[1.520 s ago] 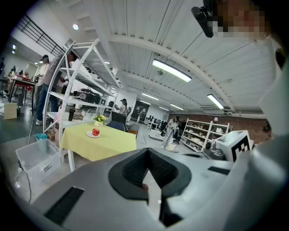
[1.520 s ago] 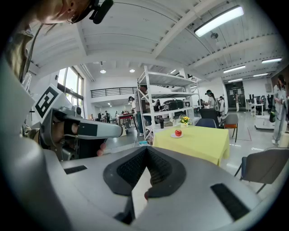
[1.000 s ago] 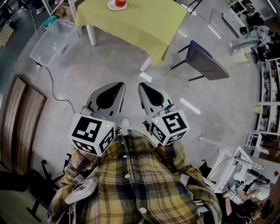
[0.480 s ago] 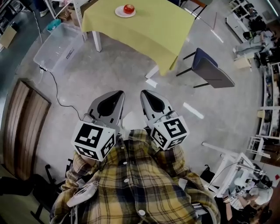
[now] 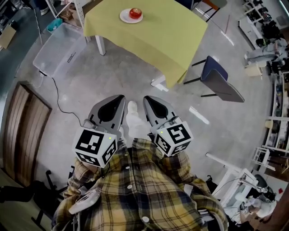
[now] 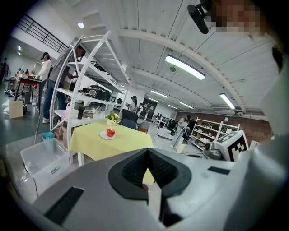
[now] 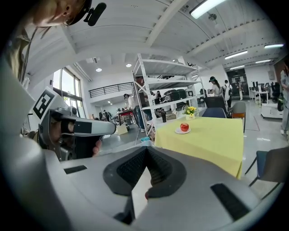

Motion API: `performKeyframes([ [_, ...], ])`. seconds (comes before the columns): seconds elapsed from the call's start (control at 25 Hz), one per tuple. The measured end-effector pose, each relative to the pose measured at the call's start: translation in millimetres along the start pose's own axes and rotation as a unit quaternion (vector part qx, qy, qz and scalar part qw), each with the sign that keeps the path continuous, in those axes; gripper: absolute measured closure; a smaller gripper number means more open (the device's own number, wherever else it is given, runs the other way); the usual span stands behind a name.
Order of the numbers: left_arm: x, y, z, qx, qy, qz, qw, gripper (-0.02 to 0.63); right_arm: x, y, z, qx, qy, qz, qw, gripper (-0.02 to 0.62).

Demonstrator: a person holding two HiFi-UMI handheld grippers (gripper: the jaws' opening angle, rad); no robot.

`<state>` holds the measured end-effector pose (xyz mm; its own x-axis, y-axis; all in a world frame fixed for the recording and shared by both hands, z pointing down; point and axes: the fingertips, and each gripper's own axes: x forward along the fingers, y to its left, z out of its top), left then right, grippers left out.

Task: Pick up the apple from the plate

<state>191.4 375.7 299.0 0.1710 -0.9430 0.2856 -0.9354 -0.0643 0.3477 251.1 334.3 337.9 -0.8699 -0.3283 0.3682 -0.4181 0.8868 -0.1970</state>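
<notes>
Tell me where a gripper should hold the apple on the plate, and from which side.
Probably grip the apple across its round middle, coming down from above: it sits alone on a shallow white plate, so its sides look free.

Grey concrete floor. Yellow-clothed table standing on it, with clear plastic bin at one side, dark chair opposite and white shelving rack behind. Ceiling strip lights lit.
</notes>
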Motion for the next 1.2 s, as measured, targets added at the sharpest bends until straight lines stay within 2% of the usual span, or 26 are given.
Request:
performKeyframes([
  [0.36,87.9,22.2,58.8,0.001,-0.021,0.024,0.9995,0.6,48.3,-74.1,61.7,-0.024,-0.006,0.034,0.999,0.6],
  [0.72,146.9,20.9,82.7,0.0,-0.033,0.039,0.9987,0.6,69.2,-126.8,94.7,-0.046,-0.02,0.054,0.997,0.6],
  [0.92,161.4,35.4,82.9,-0.011,-0.034,0.051,0.998,0.6,86.8,-136.7,91.4,-0.045,-0.007,0.068,0.997,0.6],
  [1.2,177.9,84.7,95.7,-0.02,-0.036,0.06,0.9973,0.6,141.0,-133.2,95.4,-0.045,0.009,0.086,0.995,0.6],
])
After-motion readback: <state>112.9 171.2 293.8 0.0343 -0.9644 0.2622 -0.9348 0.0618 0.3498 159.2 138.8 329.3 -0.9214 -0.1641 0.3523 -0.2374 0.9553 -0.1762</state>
